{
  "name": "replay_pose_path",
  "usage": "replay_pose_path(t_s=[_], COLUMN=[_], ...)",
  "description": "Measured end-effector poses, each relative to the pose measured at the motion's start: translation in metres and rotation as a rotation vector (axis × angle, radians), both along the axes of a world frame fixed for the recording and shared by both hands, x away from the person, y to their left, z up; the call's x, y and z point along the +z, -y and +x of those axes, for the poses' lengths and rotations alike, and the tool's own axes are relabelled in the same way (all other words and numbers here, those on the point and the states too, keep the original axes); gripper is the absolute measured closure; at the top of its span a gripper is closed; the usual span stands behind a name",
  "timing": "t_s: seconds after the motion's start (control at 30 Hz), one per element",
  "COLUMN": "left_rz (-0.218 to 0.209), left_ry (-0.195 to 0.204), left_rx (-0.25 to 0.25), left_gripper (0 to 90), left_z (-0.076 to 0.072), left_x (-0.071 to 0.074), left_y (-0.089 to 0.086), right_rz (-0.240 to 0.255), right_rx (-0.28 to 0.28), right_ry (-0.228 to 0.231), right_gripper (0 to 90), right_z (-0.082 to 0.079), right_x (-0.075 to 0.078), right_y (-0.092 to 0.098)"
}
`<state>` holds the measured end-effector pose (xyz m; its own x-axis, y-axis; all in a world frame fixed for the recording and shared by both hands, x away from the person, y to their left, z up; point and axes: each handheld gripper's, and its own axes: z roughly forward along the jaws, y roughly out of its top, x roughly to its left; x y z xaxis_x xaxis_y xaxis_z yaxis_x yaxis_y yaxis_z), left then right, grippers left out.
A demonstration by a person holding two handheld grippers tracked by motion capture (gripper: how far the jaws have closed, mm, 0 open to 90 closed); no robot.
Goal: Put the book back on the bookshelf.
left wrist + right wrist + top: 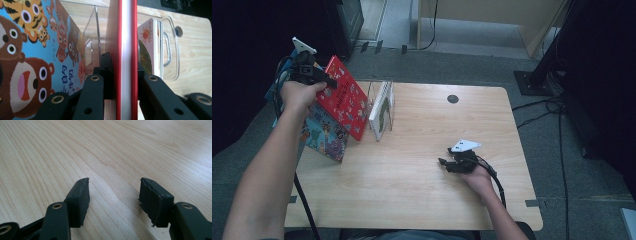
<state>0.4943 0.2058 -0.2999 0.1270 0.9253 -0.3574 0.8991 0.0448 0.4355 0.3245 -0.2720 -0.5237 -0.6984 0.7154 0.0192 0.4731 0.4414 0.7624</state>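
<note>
The red picture book (343,97) is clamped edge-on by the left gripper (330,81), tilted above the table's (422,165) left edge, between an animal book (325,134) and the clear rack (381,107). The right gripper (443,162) is held open and empty on the table.

A light wooden table (422,165) with rounded corners and a dark round grommet (453,99) near its far edge. At far left stands a clear book rack (381,111) holding a white board book (383,107); a blue animal picture book (326,134) leans just left of it.
</note>
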Motion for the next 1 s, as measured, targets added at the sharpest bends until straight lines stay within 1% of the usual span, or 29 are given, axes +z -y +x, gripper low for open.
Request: replay_pose_path(t_s=[0.07,0.13,0.2,0.27,0.3,0.37,0.43,0.47,0.53,0.6,0.63,0.67,0.73,0.77,0.8,0.83,0.87,0.9,0.93,1.0], left_rz=[0.002,-0.008,-0.025,-0.020,-0.025,-0.014,-0.011,-0.011,-0.007,0.019,0.021,0.019,0.004,0.003,-0.007,-0.021,-0.028,-0.029,-0.025,-0.035], left_ry=[0.016,0.025,0.020,0.024,0.023,0.026,0.044,0.052,0.047,0.052,0.057,0.059,0.074,0.083,0.093,0.094,0.094,0.088,0.088,0.088], left_rx=[0.002,-0.001,-0.005,-0.008,-0.011,-0.016,-0.004,0.001,-0.004,0.001,-0.004,-0.003,-0.001,-0.004,-0.012,-0.015,-0.019,-0.034,-0.045,-0.059], left_gripper=[79.1,78.8,78.8,78.7,78.2,77.0,72.8,69.3,64.8,60.3,58.7,57.5,54.9,53.7,53.2,52.5,51.5,51.0,50.5,49.8], left_z=[0.001,0.002,0.003,0.004,0.004,0.003,0.001,0.000,-0.001,-0.004,-0.006,-0.008,-0.011,-0.013,-0.016,-0.018,-0.020,-0.023,-0.025,-0.030], left_x=[-0.003,-0.006,-0.009,-0.009,-0.010,-0.008,-0.004,-0.001,0.006,0.013,0.016,0.020,0.027,0.030,0.034,0.037,0.038,0.039,0.039,0.039], left_y=[0.003,0.005,0.005,0.006,0.005,0.005,0.002,0.000,-0.006,-0.011,-0.014,-0.017,-0.021,-0.022,-0.024,-0.024,-0.025,-0.024,-0.023,-0.020], right_rz=[0.000,0.000,0.001,0.001,0.000,0.000,0.000,0.001,0.001,0.000,0.000,0.000,0.001,0.001,0.000,0.001,0.001,0.001,0.001,0.001], right_rx=[-0.003,-0.007,-0.008,-0.009,-0.008,-0.009,-0.009,-0.009,-0.008,-0.007,-0.006,-0.006,-0.004,-0.002,0.003,0.000,0.001,0.001,0.002,0.005], right_ry=[-0.002,-0.002,-0.002,-0.002,-0.002,-0.002,-0.002,-0.002,-0.002,-0.001,-0.001,0.000,-0.001,-0.001,0.001,-0.003,-0.002,-0.004,-0.004,-0.005], right_gripper=[41.6,41.6,41.6,41.7,41.7,41.6,41.6,41.6,41.5,41.3,41.2,41.1,40.5,40.2,39.9,39.7,39.6,39.4,39.1,38.3], right_z=[0.000,-0.001,-0.001,-0.001,-0.001,-0.001,-0.001,-0.001,-0.001,-0.001,-0.001,-0.001,-0.001,-0.001,-0.001,-0.002,-0.002,-0.002,-0.002,-0.002], right_x=[0.000,0.000,0.000,0.000,0.000,0.000,0.000,0.000,0.000,0.000,0.000,0.000,0.000,0.000,0.000,0.000,0.000,0.000,0.000,0.000], right_y=[0.000,0.000,0.000,-0.001,0.000,0.000,0.000,0.000,0.000,0.000,0.000,0.000,0.000,0.000,0.000,0.001,0.001,0.001,0.001,0.000])
